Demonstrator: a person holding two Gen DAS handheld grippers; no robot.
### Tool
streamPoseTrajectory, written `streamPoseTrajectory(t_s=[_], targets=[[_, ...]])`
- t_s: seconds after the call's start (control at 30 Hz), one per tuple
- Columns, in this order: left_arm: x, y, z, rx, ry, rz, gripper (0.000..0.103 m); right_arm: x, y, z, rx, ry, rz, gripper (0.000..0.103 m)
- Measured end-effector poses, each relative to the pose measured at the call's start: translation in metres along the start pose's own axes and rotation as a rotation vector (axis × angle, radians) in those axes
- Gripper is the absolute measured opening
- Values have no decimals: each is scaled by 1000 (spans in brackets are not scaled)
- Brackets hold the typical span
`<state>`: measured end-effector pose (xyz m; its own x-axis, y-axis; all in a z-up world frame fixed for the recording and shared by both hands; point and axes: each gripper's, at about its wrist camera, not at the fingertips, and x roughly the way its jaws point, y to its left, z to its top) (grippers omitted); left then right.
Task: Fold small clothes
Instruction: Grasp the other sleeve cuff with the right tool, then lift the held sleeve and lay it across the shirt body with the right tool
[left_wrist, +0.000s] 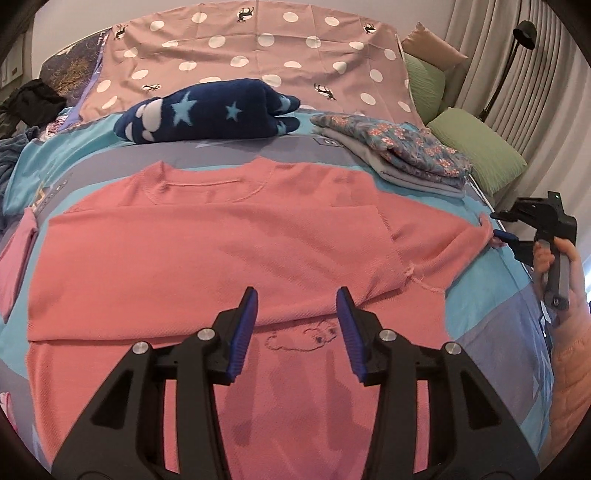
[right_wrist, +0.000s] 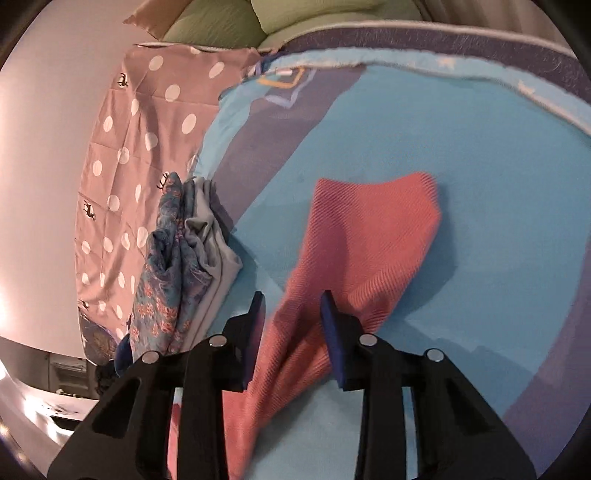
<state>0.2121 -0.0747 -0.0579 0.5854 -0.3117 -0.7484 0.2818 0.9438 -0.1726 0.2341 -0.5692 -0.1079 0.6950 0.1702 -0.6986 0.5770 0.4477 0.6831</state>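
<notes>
In the left wrist view, a pink sweater (left_wrist: 221, 251) is seen spread flat on a blue and purple bedsheet (left_wrist: 480, 306), neckline away from the camera. The left gripper (left_wrist: 295, 306) is held over the sweater's lower part with its blue pads apart and nothing between them. Beyond the sweater lie a navy star-patterned blanket (left_wrist: 207, 114) and a folded floral garment (left_wrist: 406, 147). At the right, the right gripper (left_wrist: 493, 230) is seen at the sleeve's tip.

In the right wrist view, the sweater's sleeve (right_wrist: 354, 251) is seen passing between the right gripper's (right_wrist: 291, 314) pads; whether it is pinched cannot be told. The folded floral garment (right_wrist: 173, 266) lies at the left.
</notes>
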Motion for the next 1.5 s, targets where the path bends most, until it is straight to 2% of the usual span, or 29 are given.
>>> streamPoseTrajectory(t_s=[0.17, 0.33, 0.47, 0.5, 0.53, 0.57, 0.6, 0.67, 0.7, 0.77, 0.8, 0.83, 0.9, 0.97, 1.07, 1.17, 1.2, 1.3, 1.43, 1.5], targets=[[11, -14, -1, 14, 17, -12, 48, -20, 0, 9, -56, -44, 29, 36], [13, -25, -5, 34, 21, -29, 49, -2, 11, 15, -88, 19, -2, 41], [12, -24, -6, 32, 20, -25, 51, 31, 9, 20, -20, 89, -55, 41], [11, -23, -6, 32, 21, -22, 51, 37, 11, 21, -25, 92, -70, 33], [11, -21, -6, 31, 21, -19, 51, 40, 13, 21, -47, 76, -101, 7], [10, -20, -6, 29, 19, -19, 51, 39, 15, 22, -62, 67, -120, 3], [9, -17, -7, 24, 19, -18, 51, 36, 16, 23, -63, 54, -109, 2], [8, -11, -7, 8, 16, -17, 51, 21, 18, 23, -39, 15, 2, 2], [8, -8, -7, -4, 13, -20, 51, 12, 23, 21, -47, 8, 65, 2], [5, 2, -6, -44, 4, -35, 51, -8, 43, 12, -97, 17, 250, 2], [3, 6, -5, -65, -2, -46, 52, -19, 58, 3, -145, 30, 349, 2], [0, 14, -5, -97, -12, -67, 53, -28, 70, -6, -194, 39, 410, 2], [-6, 23, -6, -140, -27, -97, 55, -50, 112, -39, -382, 59, 547, 2], [-15, 39, -7, -201, -49, -144, 56, -61, 149, -76, -550, 105, 627, 2], [-31, 60, -9, -285, -90, -203, 60, -58, 189, -139, -752, 213, 690, 2], [-44, 78, -16, -332, -116, -238, 63, -44, 204, -207, -952, 329, 669, 2], [-47, 82, -18, -338, -118, -245, 64, -35, 203, -232, -1029, 374, 635, 2], [-45, 94, -28, -353, -93, -278, 64, -11, 187, -284, -1158, 467, 518, 2], [-30, 103, -40, -402, -24, -350, 64, 8, 158, -319, -1250, 496, 370, 3], [-24, 104, -44, -415, 2, -371, 64, 8, 151, -327, -1281, 496, 341, 3]])
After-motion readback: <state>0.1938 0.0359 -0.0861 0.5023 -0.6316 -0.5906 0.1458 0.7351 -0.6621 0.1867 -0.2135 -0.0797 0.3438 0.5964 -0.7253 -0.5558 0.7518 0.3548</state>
